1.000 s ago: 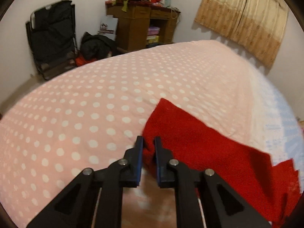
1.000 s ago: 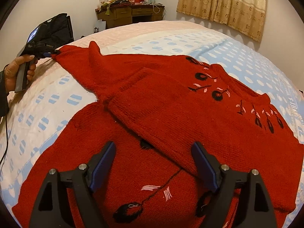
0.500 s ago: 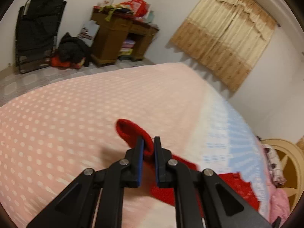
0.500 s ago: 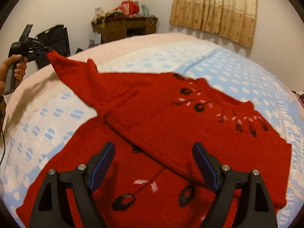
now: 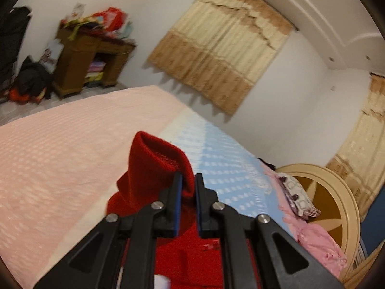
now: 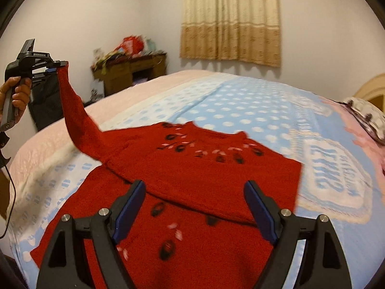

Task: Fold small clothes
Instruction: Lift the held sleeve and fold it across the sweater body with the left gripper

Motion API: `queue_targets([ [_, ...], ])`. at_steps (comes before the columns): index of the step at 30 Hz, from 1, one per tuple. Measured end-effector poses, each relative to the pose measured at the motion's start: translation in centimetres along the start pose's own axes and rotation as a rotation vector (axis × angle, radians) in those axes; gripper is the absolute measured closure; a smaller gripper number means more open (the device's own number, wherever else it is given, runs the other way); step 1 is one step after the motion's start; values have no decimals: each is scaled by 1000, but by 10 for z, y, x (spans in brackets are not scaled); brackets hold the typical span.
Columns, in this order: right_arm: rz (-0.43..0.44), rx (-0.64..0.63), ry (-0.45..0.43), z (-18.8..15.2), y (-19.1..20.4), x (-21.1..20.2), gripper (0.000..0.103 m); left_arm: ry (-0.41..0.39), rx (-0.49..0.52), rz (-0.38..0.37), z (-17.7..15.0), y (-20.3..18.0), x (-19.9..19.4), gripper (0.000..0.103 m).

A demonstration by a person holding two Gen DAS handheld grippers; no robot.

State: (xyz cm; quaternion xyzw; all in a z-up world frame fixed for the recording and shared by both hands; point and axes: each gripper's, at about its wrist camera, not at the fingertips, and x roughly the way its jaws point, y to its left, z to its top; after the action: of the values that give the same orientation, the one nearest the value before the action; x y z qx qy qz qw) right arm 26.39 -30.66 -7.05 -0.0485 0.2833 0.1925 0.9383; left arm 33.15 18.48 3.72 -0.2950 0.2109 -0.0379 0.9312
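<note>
A red knitted sweater (image 6: pixel 197 168) with black and pink flower marks lies on the bed, its right side folded over the front. My left gripper (image 5: pixel 186 180) is shut on the cuff of the sweater's sleeve (image 5: pixel 154 166). In the right wrist view that left gripper (image 6: pixel 54 66), held by a hand (image 6: pixel 16 94), holds the sleeve (image 6: pixel 77 118) up high at the left, stretched from the shoulder. My right gripper (image 6: pixel 195 207) hovers above the sweater's lower part, open, with nothing between its fingers.
The bed has a pink dotted cover (image 5: pixel 60 149) and a blue dotted one (image 6: pixel 252 110). A cluttered wooden desk (image 6: pixel 130 69) and dark bags stand by the far wall. Curtains (image 6: pixel 231 19) hang behind. Pillows (image 5: pixel 298 192) and a cream headboard (image 5: pixel 336 192) lie at the right.
My left gripper has risen and swung right, lifting the sleeve cuff off the bed until the sleeve hangs stretched in the air. My right gripper has pulled up and back, still open.
</note>
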Motion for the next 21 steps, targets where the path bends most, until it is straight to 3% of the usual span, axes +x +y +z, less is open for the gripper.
queue_targets([
  [4, -35, 60, -35, -10, -31, -25, 19, 16, 44, -77, -12, -46, 18, 93],
  [12, -89, 153, -53, -41, -73, -41, 19, 140, 157, -181, -69, -135, 65, 93],
  [16, -86, 225, -51, -57, -89, -39, 19, 203, 221, -191, -112, -172, 89, 93],
  [21, -70, 296, -37, -66, -103, -34, 19, 271, 360, -138, -175, -206, 122, 92],
])
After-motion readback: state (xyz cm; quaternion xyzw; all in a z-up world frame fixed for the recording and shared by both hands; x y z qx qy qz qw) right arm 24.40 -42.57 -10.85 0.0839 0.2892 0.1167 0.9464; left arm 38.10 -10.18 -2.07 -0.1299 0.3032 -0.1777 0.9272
